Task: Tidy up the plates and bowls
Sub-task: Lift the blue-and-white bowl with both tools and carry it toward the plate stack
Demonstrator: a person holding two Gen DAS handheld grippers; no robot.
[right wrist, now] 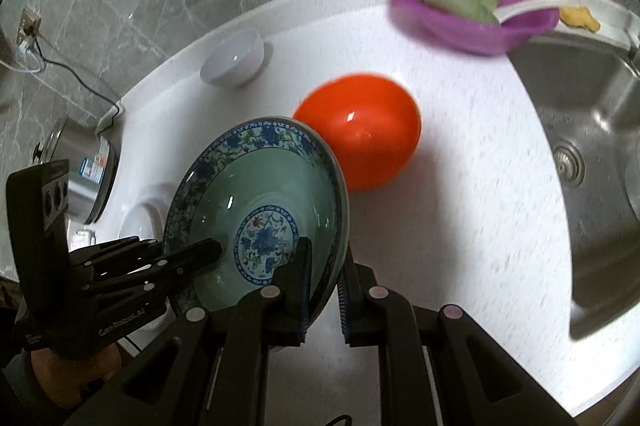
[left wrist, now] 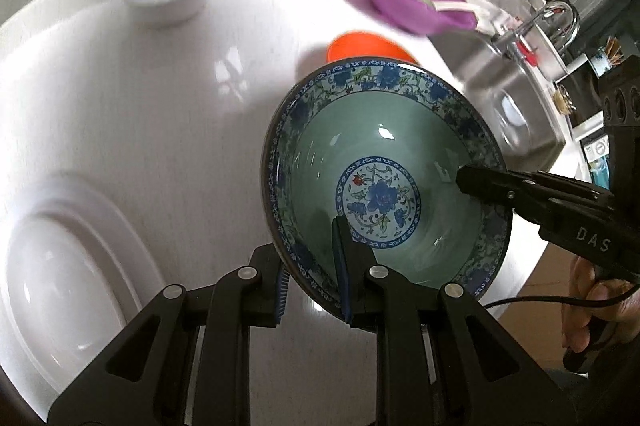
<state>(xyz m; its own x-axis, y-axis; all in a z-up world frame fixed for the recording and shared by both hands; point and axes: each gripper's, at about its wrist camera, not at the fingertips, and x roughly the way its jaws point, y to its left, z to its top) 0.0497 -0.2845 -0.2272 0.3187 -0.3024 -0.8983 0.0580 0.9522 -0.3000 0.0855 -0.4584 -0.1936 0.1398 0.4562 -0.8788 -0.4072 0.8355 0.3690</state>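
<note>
The green and blue bowl [left wrist: 384,182] hangs tilted above the white counter [left wrist: 140,114], near the orange bowl [right wrist: 360,130]. It looks hard, shiny, slippery and easy to break. My left gripper [left wrist: 312,286] and right gripper [right wrist: 324,298] each pinch its thin rim.

Bright light from above; we see white glare patches on the table [left wrist: 168,98] and glints in the patterned bowl [left wrist: 384,134]. Purple bowl [right wrist: 472,2] and orange bowl [right wrist: 360,130] smear with motion blur. Fisheye bends the edges; corners go black.
</note>
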